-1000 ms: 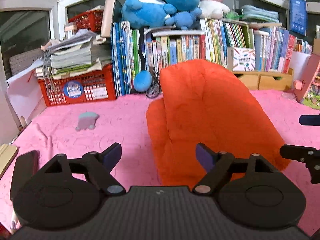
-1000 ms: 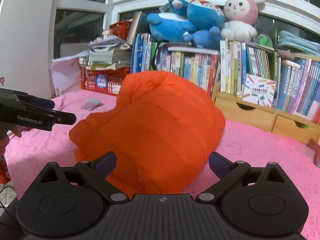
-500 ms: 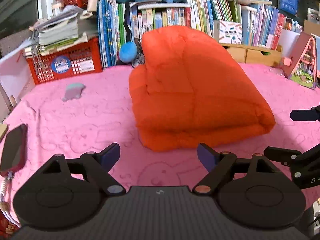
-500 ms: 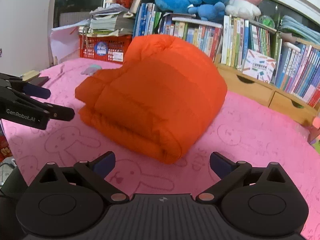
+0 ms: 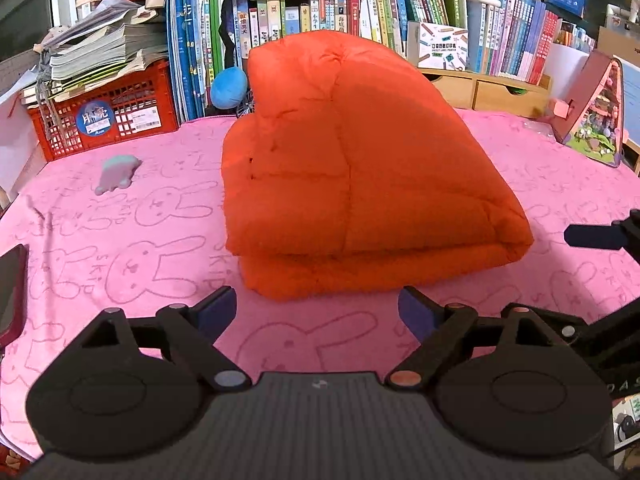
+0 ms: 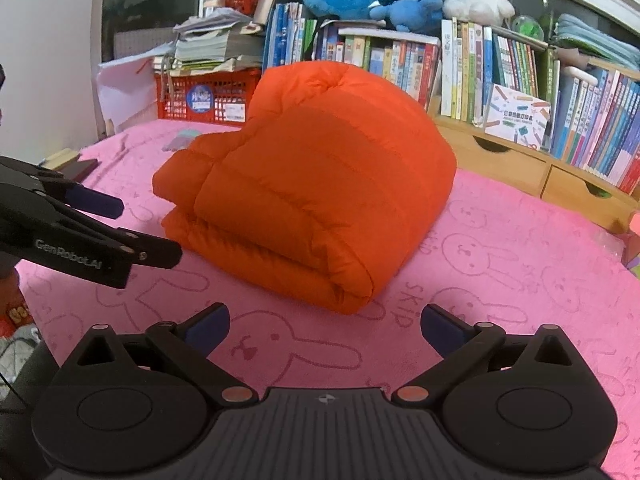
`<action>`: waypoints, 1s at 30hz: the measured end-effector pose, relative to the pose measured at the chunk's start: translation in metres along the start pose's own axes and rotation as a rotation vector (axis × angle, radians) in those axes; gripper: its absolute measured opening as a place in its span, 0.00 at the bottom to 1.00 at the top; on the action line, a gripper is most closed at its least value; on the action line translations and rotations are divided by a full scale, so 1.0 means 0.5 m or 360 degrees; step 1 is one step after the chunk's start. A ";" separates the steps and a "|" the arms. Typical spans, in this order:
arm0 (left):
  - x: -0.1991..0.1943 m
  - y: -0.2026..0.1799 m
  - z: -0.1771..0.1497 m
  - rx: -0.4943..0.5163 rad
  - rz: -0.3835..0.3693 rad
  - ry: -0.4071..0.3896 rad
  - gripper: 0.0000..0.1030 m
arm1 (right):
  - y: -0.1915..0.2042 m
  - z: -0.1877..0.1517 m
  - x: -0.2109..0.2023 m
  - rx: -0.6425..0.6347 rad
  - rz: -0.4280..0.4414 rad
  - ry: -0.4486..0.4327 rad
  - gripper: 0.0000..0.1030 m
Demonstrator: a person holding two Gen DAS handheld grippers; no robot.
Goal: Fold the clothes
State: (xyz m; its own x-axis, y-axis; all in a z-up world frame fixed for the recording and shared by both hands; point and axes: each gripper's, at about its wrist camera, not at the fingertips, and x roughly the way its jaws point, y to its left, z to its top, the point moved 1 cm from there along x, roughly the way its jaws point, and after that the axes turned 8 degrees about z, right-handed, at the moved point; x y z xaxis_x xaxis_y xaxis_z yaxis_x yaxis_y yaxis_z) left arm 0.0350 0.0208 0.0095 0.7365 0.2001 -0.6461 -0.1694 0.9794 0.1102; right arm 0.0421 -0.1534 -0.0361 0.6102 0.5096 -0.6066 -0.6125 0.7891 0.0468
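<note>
We found the folded orange down jacket (image 5: 360, 168) lying on the pink rabbit-print blanket (image 5: 120, 216), at 12 o'clock from both grippers. The left gripper (image 5: 318, 310) was opening, nothing between its jaws. The right gripper (image 6: 325, 326) stood spread and empty. A red crate (image 5: 104, 116) sat at 10 o'clock.
</note>
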 end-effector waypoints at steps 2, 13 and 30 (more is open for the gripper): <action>0.003 -0.002 0.003 -0.0017 -0.0014 0.0009 0.89 | -0.002 0.001 0.001 0.0023 0.0000 -0.0008 1.00; 0.025 -0.021 0.006 -0.0039 -0.0061 0.0056 0.89 | -0.019 -0.022 -0.005 0.0336 0.0011 -0.0222 1.00; 0.026 -0.020 0.019 -0.0051 -0.0046 0.0050 0.89 | -0.009 -0.021 0.010 0.0313 -0.0006 -0.0236 1.00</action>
State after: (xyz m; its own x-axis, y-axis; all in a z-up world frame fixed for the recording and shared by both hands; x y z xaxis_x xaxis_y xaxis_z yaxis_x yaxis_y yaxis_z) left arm 0.0526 0.0138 0.0072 0.7205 0.1703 -0.6723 -0.1697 0.9832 0.0672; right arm 0.0424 -0.1582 -0.0478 0.6882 0.5398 -0.4848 -0.5092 0.8353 0.2074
